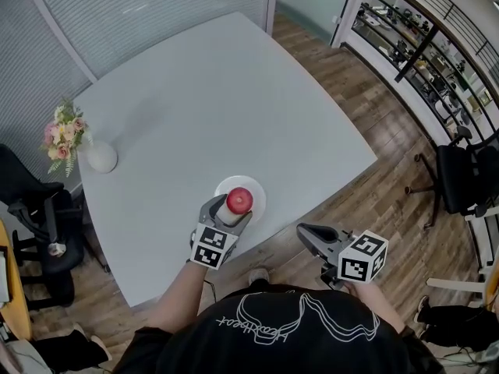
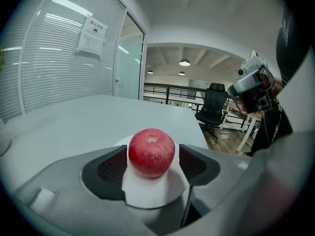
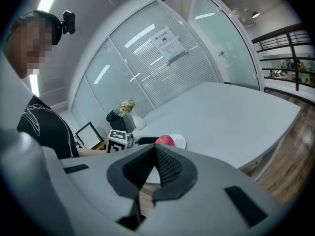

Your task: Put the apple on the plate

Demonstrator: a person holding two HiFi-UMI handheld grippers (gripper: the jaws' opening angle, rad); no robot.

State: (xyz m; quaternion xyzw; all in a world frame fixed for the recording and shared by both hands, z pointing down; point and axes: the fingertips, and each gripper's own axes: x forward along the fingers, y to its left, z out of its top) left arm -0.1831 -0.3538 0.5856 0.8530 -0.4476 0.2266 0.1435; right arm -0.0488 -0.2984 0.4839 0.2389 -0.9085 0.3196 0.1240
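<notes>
A red apple (image 1: 239,200) rests on a small white plate (image 1: 257,188) near the front edge of the pale grey table (image 1: 218,100). My left gripper (image 1: 231,210) reaches over the plate with a finger on each side of the apple. In the left gripper view the apple (image 2: 151,151) stands between the black pads (image 2: 113,168), with a thin sliver of white plate (image 2: 152,193) showing at each side, so the jaws stand just open. My right gripper (image 1: 306,232) is held off the table, at the front right, shut and empty; its view shows the apple (image 3: 165,140) and plate (image 3: 179,141) from the side.
A white vase of flowers (image 1: 100,158) stands at the table's left corner. Black office chairs stand on the wooden floor at the left (image 1: 31,209) and right (image 1: 460,178). Glass walls with blinds run behind the table.
</notes>
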